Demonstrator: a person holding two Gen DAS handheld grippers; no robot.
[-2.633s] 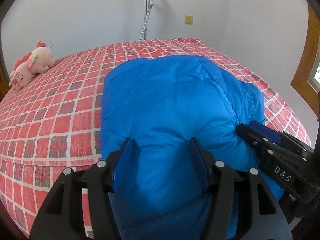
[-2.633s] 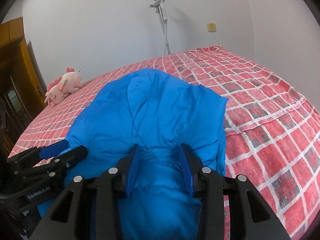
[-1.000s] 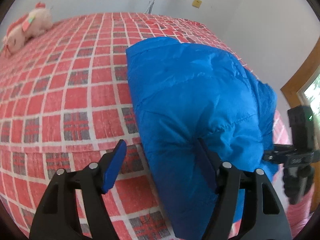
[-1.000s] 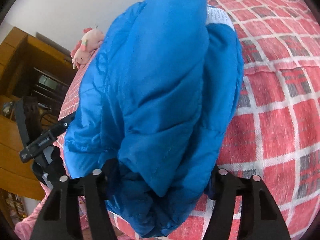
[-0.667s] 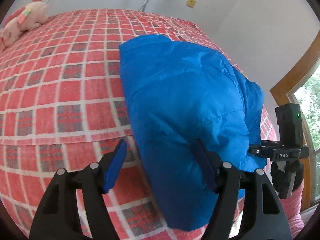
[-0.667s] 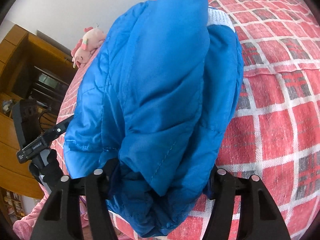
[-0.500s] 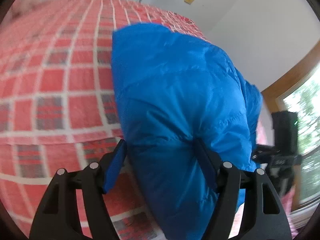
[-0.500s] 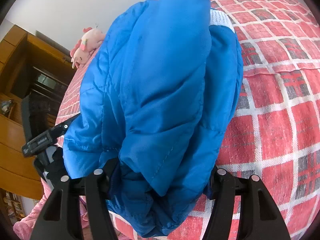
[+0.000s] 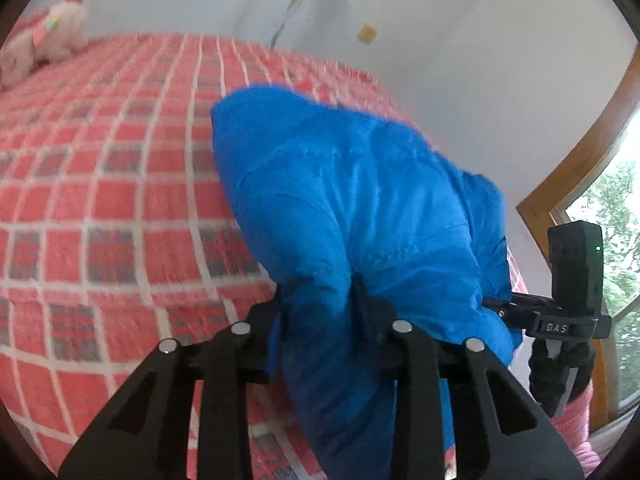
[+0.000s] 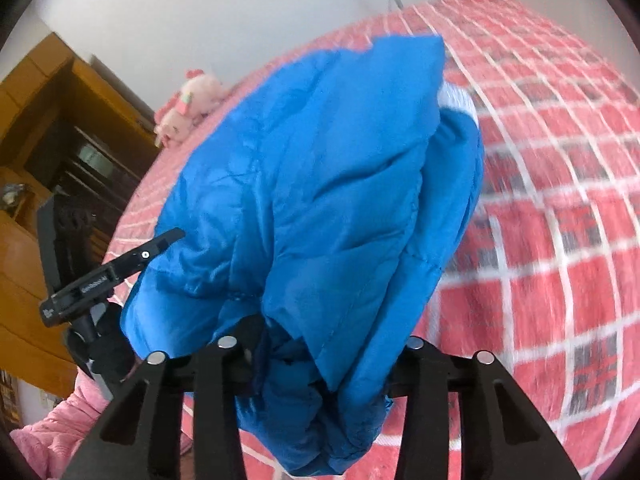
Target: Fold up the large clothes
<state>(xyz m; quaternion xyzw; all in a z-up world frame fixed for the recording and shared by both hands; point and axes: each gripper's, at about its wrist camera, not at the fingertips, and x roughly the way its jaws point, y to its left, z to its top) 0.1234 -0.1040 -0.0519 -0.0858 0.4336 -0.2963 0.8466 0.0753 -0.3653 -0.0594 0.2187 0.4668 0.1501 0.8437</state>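
A folded blue puffer jacket (image 9: 360, 200) lies on the bed, its near end bunched and raised off the cover. My left gripper (image 9: 318, 308) has its jaws closing, and the pads pinch the jacket's near left edge. My right gripper (image 10: 324, 352) is closing too, with thick folds of the jacket (image 10: 320, 200) squeezed between its pads. Each gripper also shows in the other's view: the right gripper (image 9: 560, 320) at the jacket's right edge, the left gripper (image 10: 120, 268) at its left edge.
The bed wears a red plaid cover (image 9: 100, 200) that stretches far to the left and back. A pink plush toy (image 9: 48, 40) lies at its far left corner. A wooden cabinet (image 10: 48, 140) stands left, a wood-framed window (image 9: 592, 184) right. A pink sleeve (image 10: 52, 432) shows below.
Both pairs of jaws have come together on the jacket's near edge. The fabric is now bunched between the pads and its near end has risen slightly.
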